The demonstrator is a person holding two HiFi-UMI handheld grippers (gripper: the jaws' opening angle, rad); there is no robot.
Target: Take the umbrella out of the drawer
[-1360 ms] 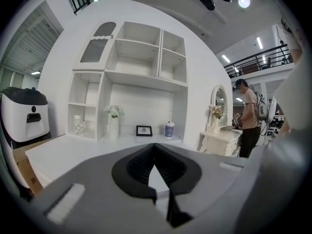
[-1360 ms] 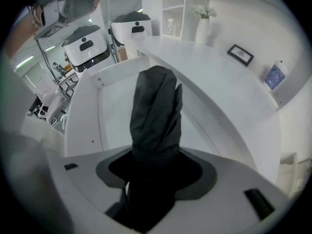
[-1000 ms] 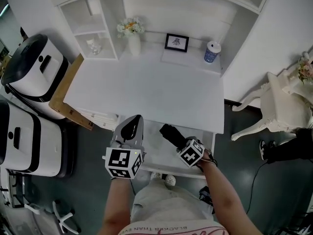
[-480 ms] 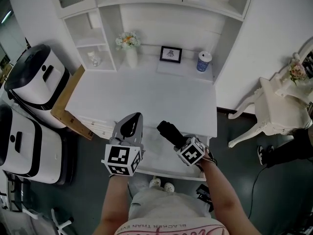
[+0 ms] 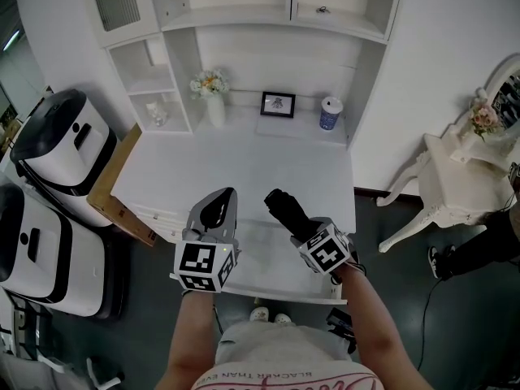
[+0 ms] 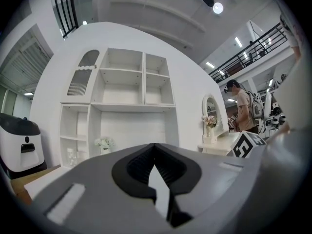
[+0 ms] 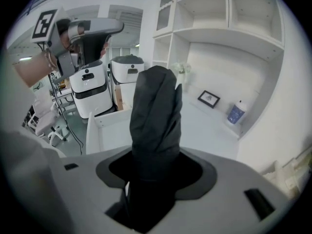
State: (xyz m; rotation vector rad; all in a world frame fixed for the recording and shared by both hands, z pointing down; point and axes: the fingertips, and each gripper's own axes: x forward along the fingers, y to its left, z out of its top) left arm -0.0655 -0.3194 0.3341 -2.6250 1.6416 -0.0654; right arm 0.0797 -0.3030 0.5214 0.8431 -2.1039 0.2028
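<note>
1. Right gripper [image 5: 296,224] is clenched on the black folded umbrella [image 5: 281,205], held above the open drawer [image 5: 276,292] at the desk's [image 5: 244,161] near edge.
2. Left gripper [image 5: 223,199] hangs closed, empty.
3. Best now: squeeze firmly and clear the drawer's rim.

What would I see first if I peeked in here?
First, the black umbrella, folded up and gripped in the right tool, just over the open drawer at the front of the white desk. Next, the two big white-and-black machines on the floor at the left, and the flowers at the back of the desk.
</note>
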